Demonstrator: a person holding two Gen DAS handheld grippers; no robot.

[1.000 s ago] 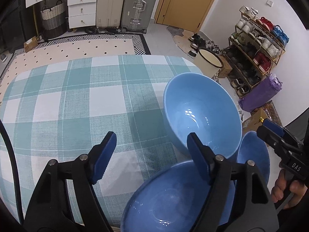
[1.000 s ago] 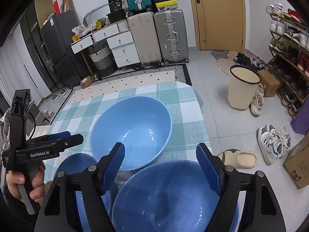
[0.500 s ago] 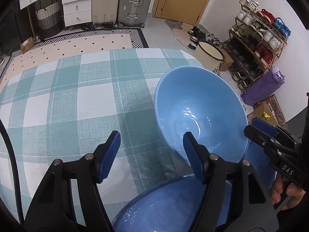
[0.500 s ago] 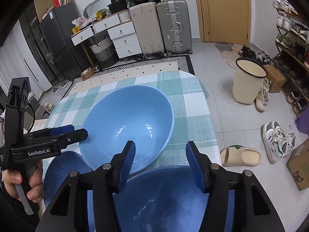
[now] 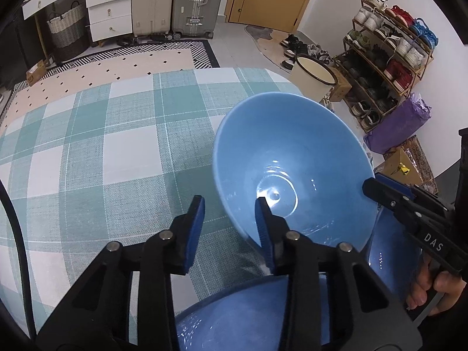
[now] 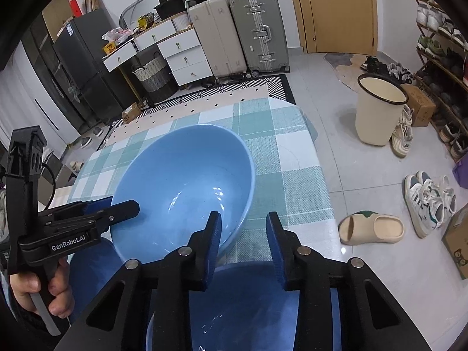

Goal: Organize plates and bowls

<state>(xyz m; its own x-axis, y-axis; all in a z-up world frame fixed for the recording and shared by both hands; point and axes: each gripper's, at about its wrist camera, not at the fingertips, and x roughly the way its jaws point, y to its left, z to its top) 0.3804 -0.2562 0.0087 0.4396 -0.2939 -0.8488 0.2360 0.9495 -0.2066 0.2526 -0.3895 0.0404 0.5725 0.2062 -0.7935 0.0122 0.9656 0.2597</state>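
Note:
A big blue bowl (image 5: pixel 292 169) (image 6: pixel 181 187) stands on the checked tablecloth (image 5: pixel 117 161). My left gripper (image 5: pixel 229 225) straddles its near left rim, one finger inside and one outside. Its jaws are closing, and cloth still shows between the outer pad and the wall. My right gripper (image 6: pixel 244 231) straddles the near right rim the same way, jaws closing, with a gap at the outer pad. Each gripper also shows in the other's view: right gripper (image 5: pixel 374 181), left gripper (image 6: pixel 117 204). A second blue bowl (image 5: pixel 234 321) lies under the left gripper, and a third (image 6: pixel 248 307) under the right one.
The table edge runs just right of the bowls. On the floor beyond are a cream bin (image 6: pixel 380 108), a slipper (image 6: pixel 371 229) and sneakers (image 6: pixel 430 201). A shoe rack (image 5: pixel 389 58) lines the right wall. Suitcases (image 6: pixel 237 32) and drawers stand at the back.
Both grippers have sunk toward the big bowl and their jaws have narrowed a lot. Each now has one finger inside the bowl and one outside its rim.

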